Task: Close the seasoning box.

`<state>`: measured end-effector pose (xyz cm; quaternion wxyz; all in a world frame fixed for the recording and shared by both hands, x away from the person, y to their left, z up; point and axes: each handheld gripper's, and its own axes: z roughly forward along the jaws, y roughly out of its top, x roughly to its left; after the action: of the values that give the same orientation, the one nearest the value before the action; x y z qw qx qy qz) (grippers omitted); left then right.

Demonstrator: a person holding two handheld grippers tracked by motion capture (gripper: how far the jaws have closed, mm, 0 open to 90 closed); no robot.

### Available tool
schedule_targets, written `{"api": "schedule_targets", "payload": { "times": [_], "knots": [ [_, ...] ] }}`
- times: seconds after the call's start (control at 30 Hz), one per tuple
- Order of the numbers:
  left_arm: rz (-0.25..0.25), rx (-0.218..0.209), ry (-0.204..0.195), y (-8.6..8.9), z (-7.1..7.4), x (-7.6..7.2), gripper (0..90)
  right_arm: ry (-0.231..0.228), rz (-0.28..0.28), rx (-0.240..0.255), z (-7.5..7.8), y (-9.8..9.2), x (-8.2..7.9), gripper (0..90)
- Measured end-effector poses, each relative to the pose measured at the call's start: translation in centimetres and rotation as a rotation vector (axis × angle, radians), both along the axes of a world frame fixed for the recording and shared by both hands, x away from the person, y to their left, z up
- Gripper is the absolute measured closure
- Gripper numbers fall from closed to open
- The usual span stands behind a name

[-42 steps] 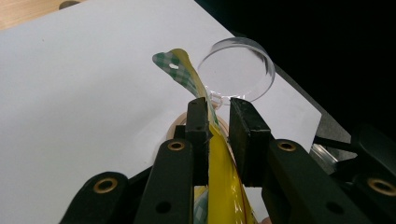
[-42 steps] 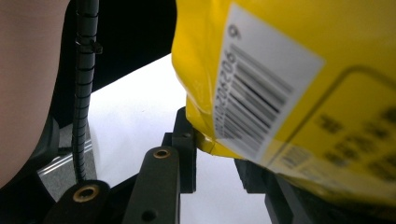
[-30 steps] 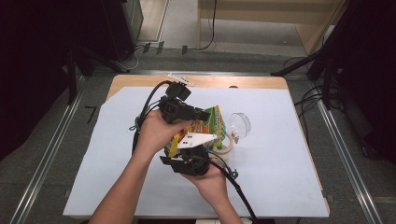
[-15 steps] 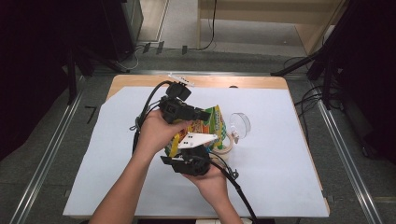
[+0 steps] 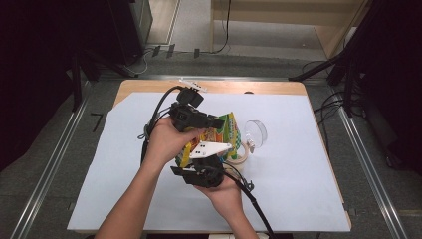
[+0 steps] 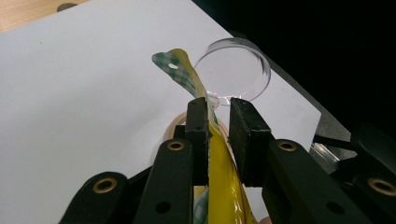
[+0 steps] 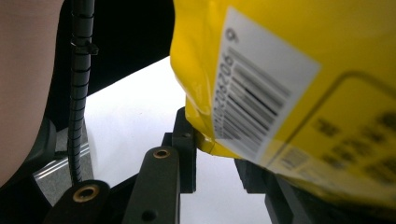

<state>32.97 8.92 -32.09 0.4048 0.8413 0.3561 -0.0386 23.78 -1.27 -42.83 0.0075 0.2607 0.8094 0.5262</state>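
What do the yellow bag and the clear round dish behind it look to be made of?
Yellow bag: thin glossy plastic film, judging by its sheen, creases and printed barcode label. Clear round dish: transparent rigid plastic or glass; the paper shows through it, so which one is unclear.

Two black handheld grippers: the left gripper [image 5: 219,122] trails a ribbed black cable, the right gripper [image 5: 211,155] carries a pale three-cornered plate; brass-ringed screw holes stud the jaws; forearms apparently bare.

A wooden table [image 5: 149,85] (white sheet [image 5: 298,164] on top) stands on grey floor [image 5: 45,164].
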Motion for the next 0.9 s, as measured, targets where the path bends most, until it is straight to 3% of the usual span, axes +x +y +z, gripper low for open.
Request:
{"api": "schedule_targets", "payload": {
  "times": [0.9],
  "knots": [
    [0.001,-0.008,0.009,0.08,-0.08,0.11,78.1,0.0,0.003,-0.003,0.03,-0.01,0.0,72.9]
  ]
}}
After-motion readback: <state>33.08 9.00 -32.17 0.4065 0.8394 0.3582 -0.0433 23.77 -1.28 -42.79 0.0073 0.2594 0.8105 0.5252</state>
